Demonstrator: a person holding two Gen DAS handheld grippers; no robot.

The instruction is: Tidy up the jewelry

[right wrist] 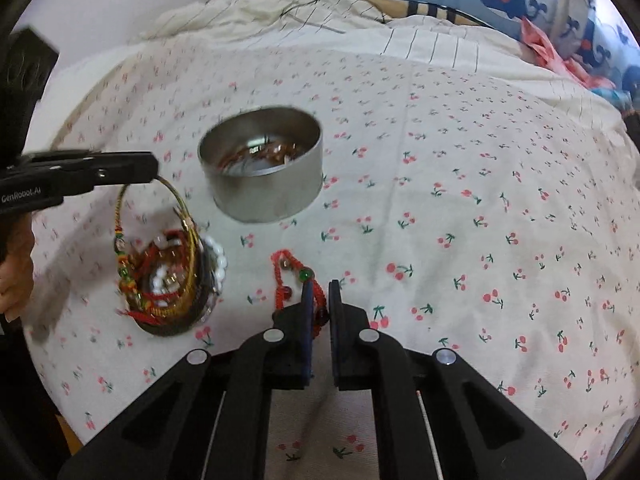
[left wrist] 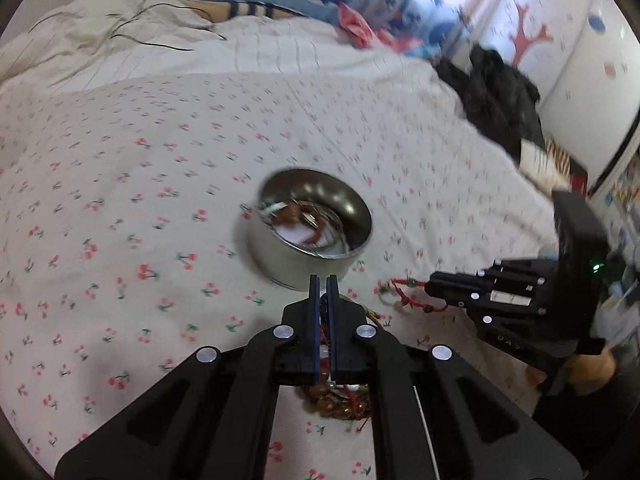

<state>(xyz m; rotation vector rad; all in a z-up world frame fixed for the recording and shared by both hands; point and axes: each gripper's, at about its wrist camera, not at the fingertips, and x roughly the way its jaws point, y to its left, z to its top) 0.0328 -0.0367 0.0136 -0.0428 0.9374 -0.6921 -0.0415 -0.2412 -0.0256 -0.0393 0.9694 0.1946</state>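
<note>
- On the bed [right wrist: 480, 160], over a white sheet printed with small red cherries, stands a round metal tin [right wrist: 262, 168], open at the top, with brown beads and thin rings lying in its bottom.
- The tin looks dull silver with a straight wall; in the left view it [left wrist: 310, 232] sits just beyond the left gripper's tips.
- The left gripper [right wrist: 154, 168] comes in from the left edge of the right view, jaws pressed together on a thin gold bangle [right wrist: 180, 208], which hangs down from the tips.
- The bangle's lower end reaches into a heap of bracelets [right wrist: 172, 284]: red cords, a woven multicoloured band, white beads and dark rings, tangled on the sheet left of the tin and blurred.
- In the left view the left gripper [left wrist: 323, 280] shows only a narrow slit between its blue pads, with brown beads beneath it.
- The right gripper [right wrist: 320, 286] has its jaws closed on a red cord bracelet [right wrist: 286, 270] with a green bead, which lies on the sheet in front of the tin.
- The left view shows the right gripper [left wrist: 430, 290] touching the same red cord [left wrist: 404, 294] to the right of the tin.
</note>
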